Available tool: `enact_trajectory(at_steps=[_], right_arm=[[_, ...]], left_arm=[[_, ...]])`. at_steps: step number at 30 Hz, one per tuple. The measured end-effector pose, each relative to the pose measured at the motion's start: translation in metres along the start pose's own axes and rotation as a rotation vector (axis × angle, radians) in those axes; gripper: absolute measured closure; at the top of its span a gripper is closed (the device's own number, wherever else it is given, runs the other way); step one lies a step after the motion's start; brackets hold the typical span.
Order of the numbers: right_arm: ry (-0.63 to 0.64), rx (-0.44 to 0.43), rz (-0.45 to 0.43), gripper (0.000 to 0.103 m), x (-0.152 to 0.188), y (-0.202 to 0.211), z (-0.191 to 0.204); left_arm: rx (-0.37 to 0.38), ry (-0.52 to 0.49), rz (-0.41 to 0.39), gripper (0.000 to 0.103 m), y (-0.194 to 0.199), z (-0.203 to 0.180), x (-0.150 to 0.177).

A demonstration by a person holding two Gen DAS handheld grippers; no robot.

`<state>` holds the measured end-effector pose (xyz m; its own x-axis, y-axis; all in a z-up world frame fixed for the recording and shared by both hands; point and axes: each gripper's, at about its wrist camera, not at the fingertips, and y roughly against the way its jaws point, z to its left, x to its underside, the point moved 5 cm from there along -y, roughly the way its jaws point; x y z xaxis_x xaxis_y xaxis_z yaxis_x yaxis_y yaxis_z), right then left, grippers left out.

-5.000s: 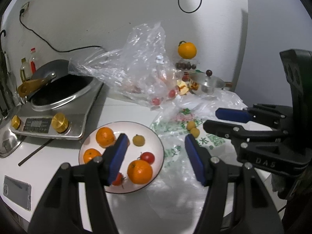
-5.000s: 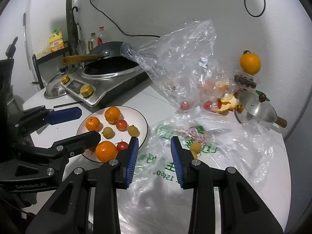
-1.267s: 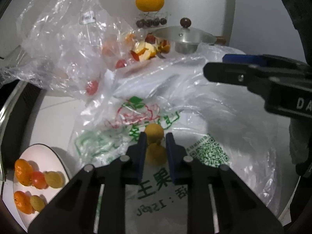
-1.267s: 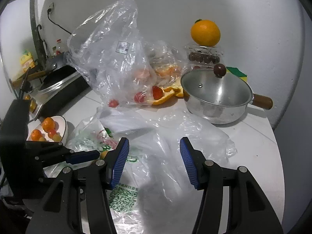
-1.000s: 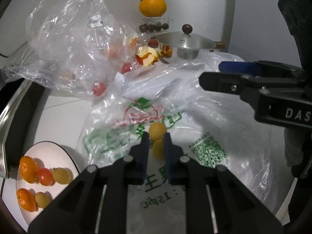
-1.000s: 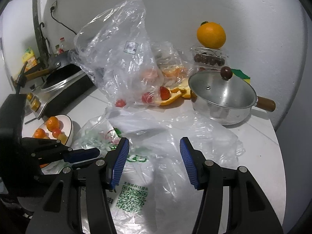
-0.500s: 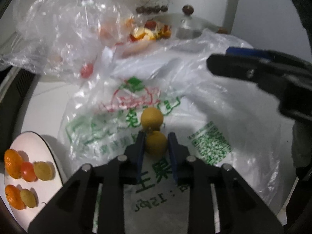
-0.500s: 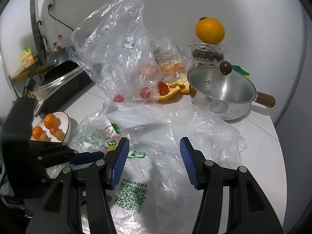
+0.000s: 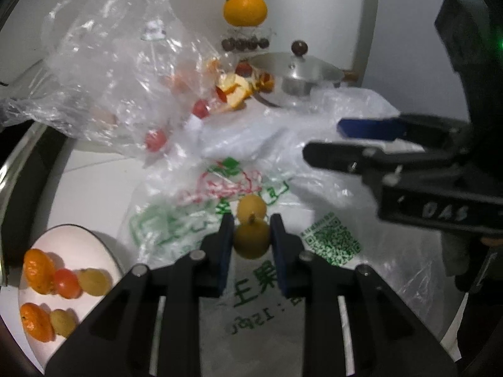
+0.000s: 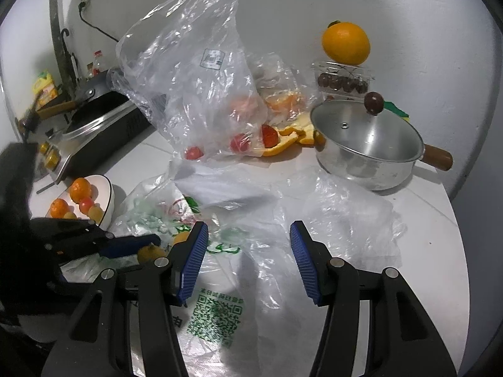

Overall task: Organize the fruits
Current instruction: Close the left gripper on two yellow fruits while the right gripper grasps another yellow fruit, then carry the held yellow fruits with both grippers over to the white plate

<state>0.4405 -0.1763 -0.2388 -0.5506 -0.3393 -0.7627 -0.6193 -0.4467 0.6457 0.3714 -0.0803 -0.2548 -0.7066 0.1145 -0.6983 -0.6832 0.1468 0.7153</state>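
Across the white counter (image 10: 433, 220) sprawls a printed plastic bag (image 9: 201, 220), the right gripper (image 10: 248, 251) hovering above it with jaws spread and empty, the left gripper (image 9: 251, 238) pinching a small yellow fruit (image 9: 251, 240) over the bag, just beside its twin (image 9: 251, 206).

- Two small yellow fruits (image 9: 251, 240) on the printed plastic bag (image 9: 267, 286)
- Five fruits on the white plate (image 9: 94, 242): two mandarins (image 9: 37, 267), one red tomato (image 9: 66, 282), two yellowish fruits (image 9: 92, 281)
- One big orange (image 10: 345, 43) on one clear box (image 10: 342, 78)
- One lidded pot (image 10: 367, 144)
- Two plastic bags
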Motion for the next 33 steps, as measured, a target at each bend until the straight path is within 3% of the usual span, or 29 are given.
enact_trajectory(at_steps=[10, 16, 23, 33], right_arm=[[0.051, -0.016, 0.008, 0.046, -0.006, -0.004, 0.025], [0.103, -0.032, 0.041, 0.058, -0.001, -0.013, 0.044], [0.137, -0.019, 0.023, 0.060, -0.008, -0.003, 0.057], [0.149, -0.013, 0.122, 0.062, 0.003, -0.043, 0.070]], left_arm=[[-0.031, 0.056, -0.071, 0.079, 0.031, 0.032, -0.005], [-0.040, 0.083, -0.089, 0.079, 0.038, 0.046, -0.003], [-0.034, 0.107, -0.107, 0.079, 0.044, 0.060, 0.002], [-0.043, 0.140, -0.119, 0.079, 0.057, 0.083, 0.013]])
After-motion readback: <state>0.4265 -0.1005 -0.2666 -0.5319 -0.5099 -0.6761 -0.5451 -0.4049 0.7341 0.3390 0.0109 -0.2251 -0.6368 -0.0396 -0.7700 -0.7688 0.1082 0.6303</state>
